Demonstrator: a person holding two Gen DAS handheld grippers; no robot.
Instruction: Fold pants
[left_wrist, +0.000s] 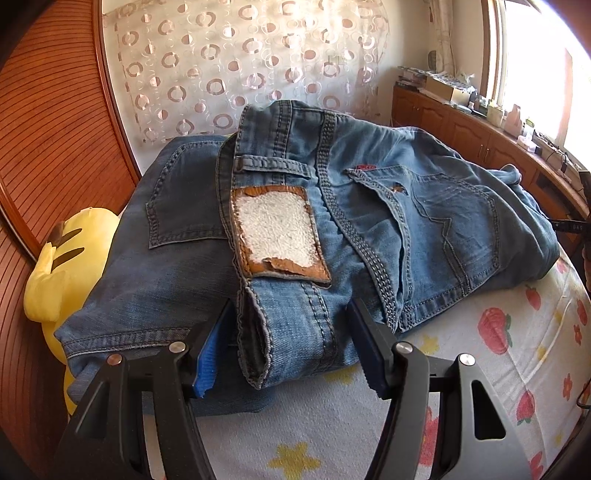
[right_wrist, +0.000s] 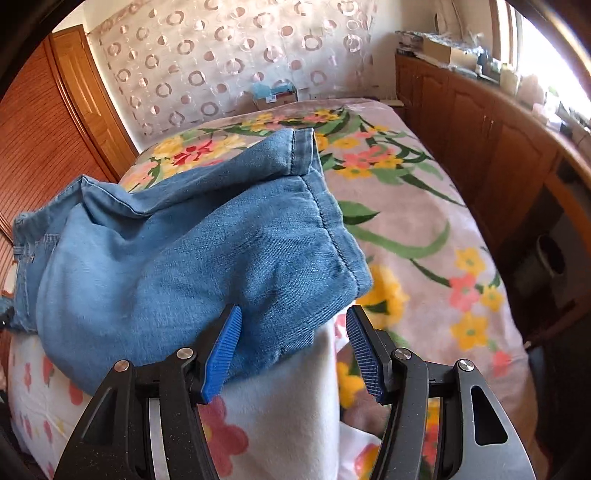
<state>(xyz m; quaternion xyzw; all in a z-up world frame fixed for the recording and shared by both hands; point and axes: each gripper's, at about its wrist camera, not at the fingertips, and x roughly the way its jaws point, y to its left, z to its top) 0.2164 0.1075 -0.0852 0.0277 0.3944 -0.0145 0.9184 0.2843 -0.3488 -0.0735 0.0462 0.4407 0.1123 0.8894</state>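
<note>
Blue jeans (left_wrist: 369, 221) lie bunched on the bed, back side up, with a worn leather waistband patch (left_wrist: 275, 230) and back pockets showing. My left gripper (left_wrist: 291, 347) is open, its blue pads on either side of the waistband end. In the right wrist view the leg end of the jeans (right_wrist: 184, 251) lies folded over itself, hems (right_wrist: 332, 229) toward the right. My right gripper (right_wrist: 291, 349) is open around the near edge of the leg cloth.
A yellow plush toy (left_wrist: 62, 266) lies left of the jeans. The bed has a strawberry-print sheet (left_wrist: 498, 350) and a flowered blanket (right_wrist: 424, 221). Wooden cabinets (right_wrist: 480, 147) with clutter run along the right side. A wooden wardrobe (left_wrist: 48, 147) stands at the left.
</note>
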